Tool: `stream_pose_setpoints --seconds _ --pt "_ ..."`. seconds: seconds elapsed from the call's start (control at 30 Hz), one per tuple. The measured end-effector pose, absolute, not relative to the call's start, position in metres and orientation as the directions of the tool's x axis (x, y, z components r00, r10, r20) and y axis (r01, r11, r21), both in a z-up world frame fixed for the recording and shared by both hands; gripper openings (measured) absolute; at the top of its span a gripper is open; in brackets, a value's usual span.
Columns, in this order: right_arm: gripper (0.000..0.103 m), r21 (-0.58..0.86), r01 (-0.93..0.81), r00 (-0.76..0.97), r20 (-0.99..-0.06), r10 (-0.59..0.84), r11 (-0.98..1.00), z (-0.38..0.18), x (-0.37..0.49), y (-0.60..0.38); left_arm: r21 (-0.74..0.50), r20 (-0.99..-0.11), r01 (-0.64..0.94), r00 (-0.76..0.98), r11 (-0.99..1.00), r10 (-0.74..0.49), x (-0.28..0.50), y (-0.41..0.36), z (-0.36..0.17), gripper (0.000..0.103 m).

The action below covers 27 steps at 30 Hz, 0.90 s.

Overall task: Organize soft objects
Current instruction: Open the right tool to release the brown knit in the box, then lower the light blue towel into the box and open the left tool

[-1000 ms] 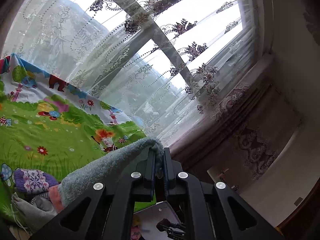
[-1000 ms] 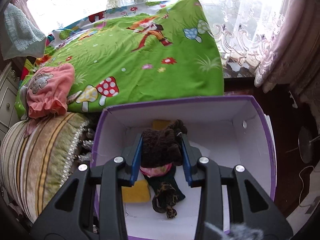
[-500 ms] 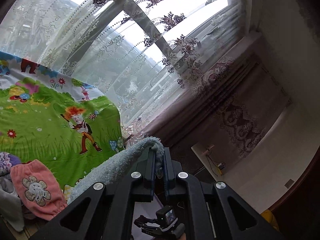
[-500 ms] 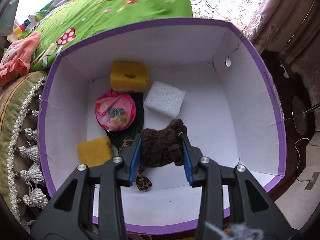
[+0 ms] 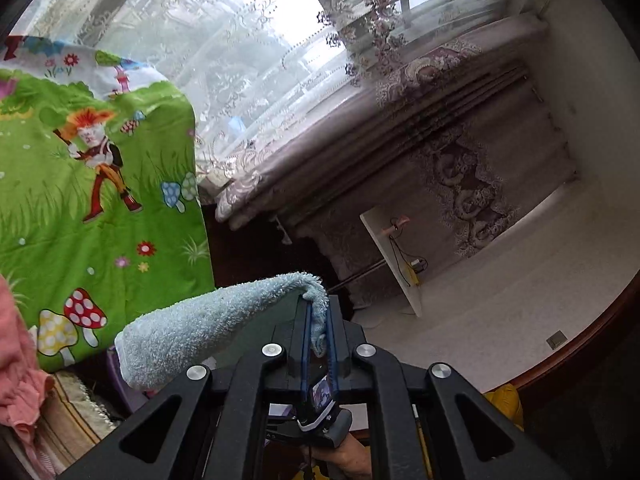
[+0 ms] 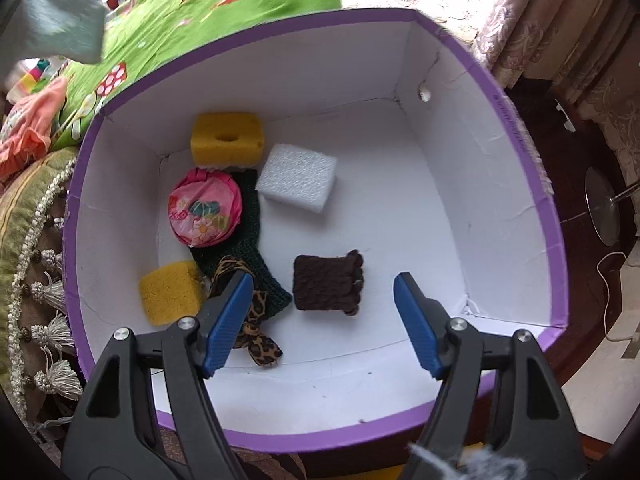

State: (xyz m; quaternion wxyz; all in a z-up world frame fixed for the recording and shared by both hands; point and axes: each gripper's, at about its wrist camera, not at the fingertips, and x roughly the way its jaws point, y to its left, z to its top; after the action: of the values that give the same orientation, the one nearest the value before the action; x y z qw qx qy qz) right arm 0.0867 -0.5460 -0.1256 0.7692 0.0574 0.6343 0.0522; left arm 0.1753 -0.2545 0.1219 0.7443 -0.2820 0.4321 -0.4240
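My left gripper is shut on a light blue terry cloth and holds it in the air; the cloth also hangs at the top left of the right wrist view. My right gripper is open over the purple-rimmed white box. A dark brown knitted piece lies on the box floor between its fingers. The box also holds two yellow sponges, a white foam block, a pink round pouch, a dark green knit and a leopard-print strip.
A green cartoon bedsheet lies left of the box, with a pink cloth on it. A striped tasselled cushion borders the box's left side. Lace curtains hang behind. A lamp base stands on the floor at right.
My right gripper has opened and dropped the brown knitted piece onto the box floor. My left gripper has swung right with the blue cloth, away from the bed.
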Motion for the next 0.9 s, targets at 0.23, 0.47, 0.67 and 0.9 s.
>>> stream_pose_setpoints --seconds 0.23,0.47,0.67,0.9 --pt "0.077 0.148 0.072 0.251 -0.96 0.126 0.986 -0.109 0.085 -0.577 -0.731 -0.449 0.495 0.17 0.47 -0.877 0.177 -0.318 0.101 0.007" --pt "0.078 0.138 0.122 0.275 -0.956 0.1 0.983 -0.105 0.082 -0.601 -0.653 -0.682 0.469 -0.023 0.594 -0.731 0.16 -0.351 -0.002 0.007" --pt "0.079 0.143 0.111 0.274 -0.956 0.108 0.983 -0.104 0.083 -0.599 -0.595 -0.804 0.373 -0.267 0.712 -0.532 0.129 -0.356 -0.085 0.007" --pt "0.079 0.153 0.077 0.282 -0.951 0.126 0.985 -0.101 0.086 -0.584 -0.547 -0.836 0.405 -0.314 0.733 -0.45 0.09 -0.346 -0.087 0.007"
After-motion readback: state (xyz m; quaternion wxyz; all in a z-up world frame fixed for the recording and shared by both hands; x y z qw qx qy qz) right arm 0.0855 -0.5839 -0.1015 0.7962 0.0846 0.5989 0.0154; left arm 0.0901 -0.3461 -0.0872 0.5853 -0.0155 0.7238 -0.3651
